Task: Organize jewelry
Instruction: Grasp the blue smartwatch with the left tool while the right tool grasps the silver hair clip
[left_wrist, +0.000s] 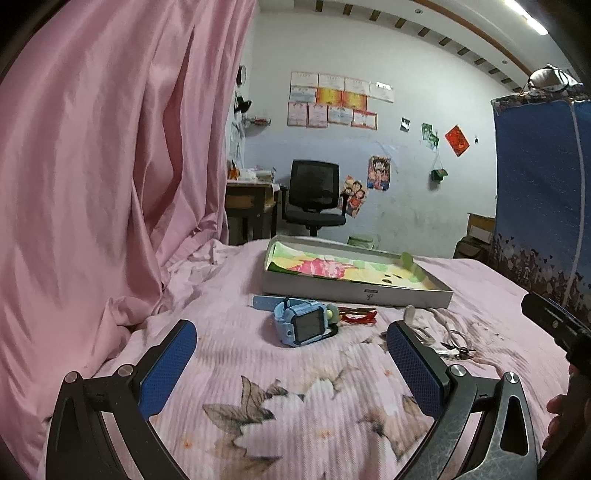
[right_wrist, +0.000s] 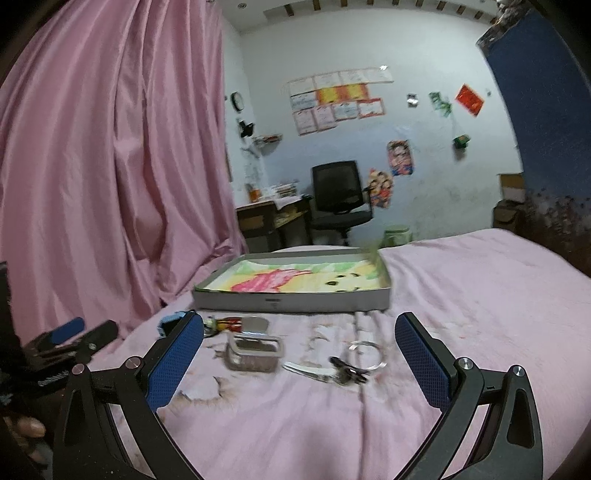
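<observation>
Pink bed (left_wrist: 332, 424): I see the jewelry lying mid-frame on it.
Blue watch (left_wrist: 301, 325): centre, before the shallow box (left_wrist: 354, 291).
Left hand-held gripper (left_wrist: 291, 365): spread wide, empty.
Right hand-held gripper (right_wrist: 299, 362): spread wide, empty; clear case (right_wrist: 255, 354) and ring (right_wrist: 367, 354) between its fingers.

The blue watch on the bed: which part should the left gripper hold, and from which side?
Grip the blue watch across its boxy case, coming straight forward with the open left gripper. The case stands raised, screen towards the camera; its strap lies flat behind.
</observation>
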